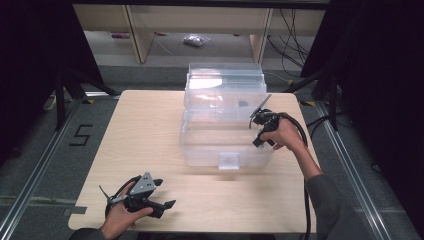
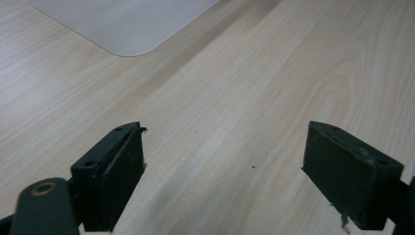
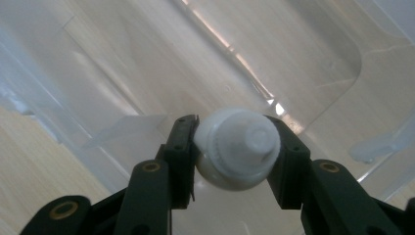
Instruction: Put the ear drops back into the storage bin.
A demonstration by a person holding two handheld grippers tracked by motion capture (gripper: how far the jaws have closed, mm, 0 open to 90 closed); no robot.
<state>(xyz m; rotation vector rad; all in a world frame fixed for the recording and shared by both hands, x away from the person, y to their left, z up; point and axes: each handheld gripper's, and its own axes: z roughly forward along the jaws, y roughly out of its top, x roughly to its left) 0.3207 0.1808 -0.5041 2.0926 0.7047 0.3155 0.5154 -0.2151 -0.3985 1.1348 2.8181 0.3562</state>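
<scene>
Bottle: a small white bottle point(image 3: 238, 148), seen end-on with its cap toward the right gripper view's camera, held over the open bin point(image 1: 225, 150).
Bin: clear plastic, at the middle of the bench point(image 1: 150, 130) toward its far edge, lid point(image 1: 225, 80) tipped up behind it; its floor looks bare below the bottle.
Right claw point(image 3: 238, 147): clamped on the bottle, one jaw on each side of its rounded shoulder.
Left claw point(image 2: 222, 171): jaws spread wide with nothing between them, low over bare wood near the bench's near-left corner.
Handling: the bottle looks light, rigid and smooth; judging by its round, glossy body it could twist or slip out of flat pads, so a hold across the widest part, as here, seems safest. A drop into the bin would likely do it no harm.
Right hand point(image 1: 282, 135): reaches in from the bench's right edge, forearm angled up and inward, the claw set over the bin's right rim and pointed down into it.
Left hand point(image 1: 120, 212): rests at the near edge, claw pointing right along the bench, well apart from the bin.
Risk: the bin's thin walls may flex if the claw knocks the rim.
</scene>
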